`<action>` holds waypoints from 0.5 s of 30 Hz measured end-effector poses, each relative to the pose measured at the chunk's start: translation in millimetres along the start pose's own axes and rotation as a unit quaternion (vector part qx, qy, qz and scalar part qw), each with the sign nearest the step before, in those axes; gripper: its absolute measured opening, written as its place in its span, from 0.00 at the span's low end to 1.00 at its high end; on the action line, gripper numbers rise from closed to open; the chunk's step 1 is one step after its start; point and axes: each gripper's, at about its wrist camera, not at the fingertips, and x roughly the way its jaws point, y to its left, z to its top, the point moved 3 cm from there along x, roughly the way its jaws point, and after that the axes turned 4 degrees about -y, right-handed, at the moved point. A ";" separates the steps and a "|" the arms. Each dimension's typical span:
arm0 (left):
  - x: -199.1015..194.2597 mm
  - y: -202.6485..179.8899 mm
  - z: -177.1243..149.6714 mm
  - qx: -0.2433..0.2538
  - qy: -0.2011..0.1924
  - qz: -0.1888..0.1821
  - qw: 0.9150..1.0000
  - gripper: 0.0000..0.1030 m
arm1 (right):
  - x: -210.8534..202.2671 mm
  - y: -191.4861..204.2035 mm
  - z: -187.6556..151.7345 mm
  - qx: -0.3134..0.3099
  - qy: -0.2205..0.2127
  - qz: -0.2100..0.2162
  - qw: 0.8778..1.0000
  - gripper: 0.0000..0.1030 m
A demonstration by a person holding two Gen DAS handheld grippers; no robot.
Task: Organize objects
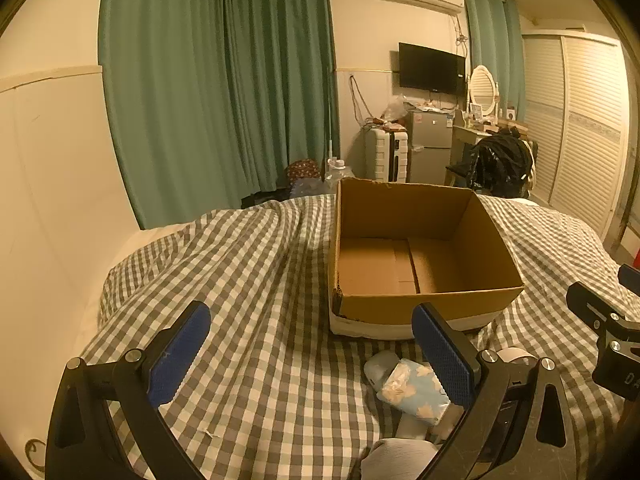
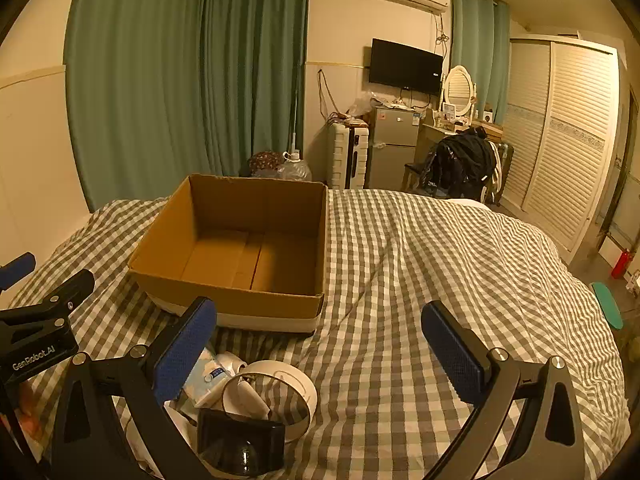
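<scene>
An open, empty cardboard box (image 1: 420, 252) stands on the checked bedcover (image 1: 248, 280); it also shows in the right wrist view (image 2: 240, 248). My left gripper (image 1: 316, 356) is open and empty, hovering in front of the box's near left corner. A blue patterned tissue pack (image 1: 416, 390) and a grey object (image 1: 380, 366) lie by its right finger. My right gripper (image 2: 320, 354) is open and empty, to the right of the box. A white ring-shaped device (image 2: 280, 392), a white gadget (image 2: 220, 376) and a black object (image 2: 240, 440) lie by its left finger.
The other gripper shows at the edge of each view: the right one (image 1: 608, 332) and the left one (image 2: 40, 328). Green curtains (image 1: 216, 80), a suitcase (image 1: 386, 154), a small fridge (image 1: 430, 148), a chair with dark clothes (image 1: 500, 164) and a louvred wardrobe (image 1: 580, 128) stand beyond the bed.
</scene>
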 end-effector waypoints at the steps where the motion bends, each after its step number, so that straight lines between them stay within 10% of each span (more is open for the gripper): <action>1: 0.0 0.4 0.1 -0.001 0.000 0.000 1.000 1.00 | 0.0 0.6 -0.4 0.000 0.000 0.001 1.000 1.00; 15: -3.1 3.3 1.5 -0.008 -0.002 0.013 1.000 1.00 | -1.0 3.5 -4.9 -0.007 0.000 0.012 1.000 1.00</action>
